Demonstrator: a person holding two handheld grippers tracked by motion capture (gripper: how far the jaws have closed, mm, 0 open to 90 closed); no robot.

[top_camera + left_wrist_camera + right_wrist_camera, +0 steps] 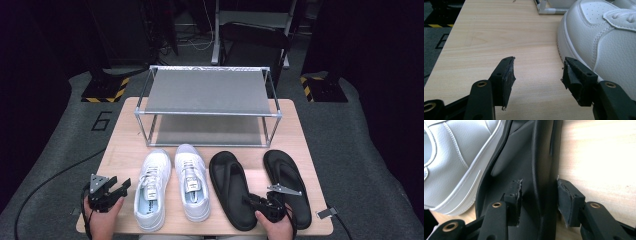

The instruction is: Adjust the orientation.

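A pair of white sneakers, left one [151,190] and right one [191,182], lies beside a pair of black sandals, left [231,187] and right [287,182], on the wooden table [125,145]. My left gripper [122,189] [537,72] rests open over bare wood just left of the left sneaker [604,37]. My right gripper [251,200] [539,192] is at the heel end of the left sandal [541,157]. Its jaws stand wide and straddle the sandal's raised right rim, with a gap at the left pad. The right sneaker [456,157] lies just beyond.
A two-tier metal shoe rack [207,92] with grey shelves stands at the back of the table, both shelves bare. One of its feet [546,10] is ahead of the left gripper. Dark floor surrounds the table, and hazard-striped stands [105,92] are farther back.
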